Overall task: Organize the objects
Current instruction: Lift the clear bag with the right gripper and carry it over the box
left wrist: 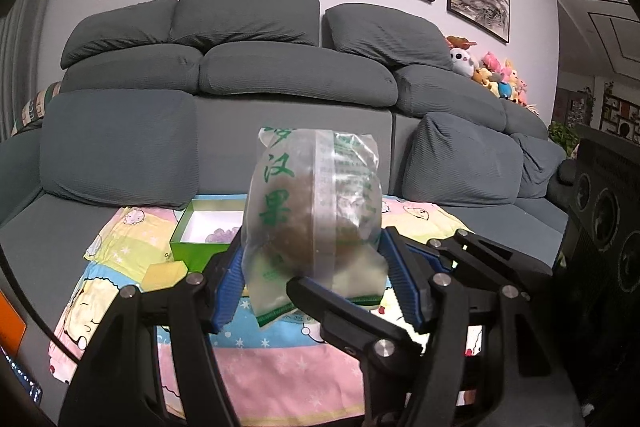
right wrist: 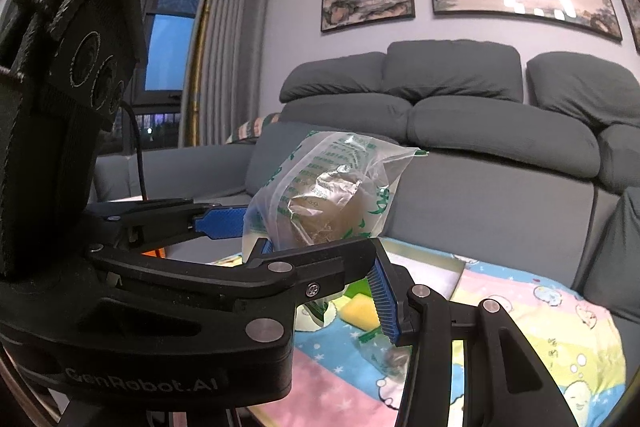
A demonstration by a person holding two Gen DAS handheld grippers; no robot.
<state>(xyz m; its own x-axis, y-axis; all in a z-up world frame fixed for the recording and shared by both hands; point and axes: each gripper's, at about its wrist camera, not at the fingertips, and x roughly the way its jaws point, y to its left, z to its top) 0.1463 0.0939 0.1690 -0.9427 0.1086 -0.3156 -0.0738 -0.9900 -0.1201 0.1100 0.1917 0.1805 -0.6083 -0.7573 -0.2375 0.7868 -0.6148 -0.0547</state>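
Observation:
A clear plastic bag (left wrist: 316, 211) with green print and a brown round fruit inside stands upright, lifted above the blanket. My left gripper (left wrist: 316, 283) is shut on it, with a blue pad against each side of its lower half. One black finger (left wrist: 340, 315) of my right gripper (right wrist: 320, 255) crosses in front of the bag's bottom. In the right wrist view the bag (right wrist: 332, 195) rises above a black bar, and the right pad (right wrist: 382, 303) shows a bare face. Whether the right jaws press on the bag is hidden.
A green box (left wrist: 188, 251) with a white inside and purple bits sits on a cartoon blanket (left wrist: 280, 367) spread over the grey sofa (left wrist: 280, 75). A yellow sponge (left wrist: 164, 273) lies beside the box. Another crumpled clear bag (right wrist: 394, 359) rests on the blanket. Plush toys (left wrist: 496, 75) crowd the sofa's right end.

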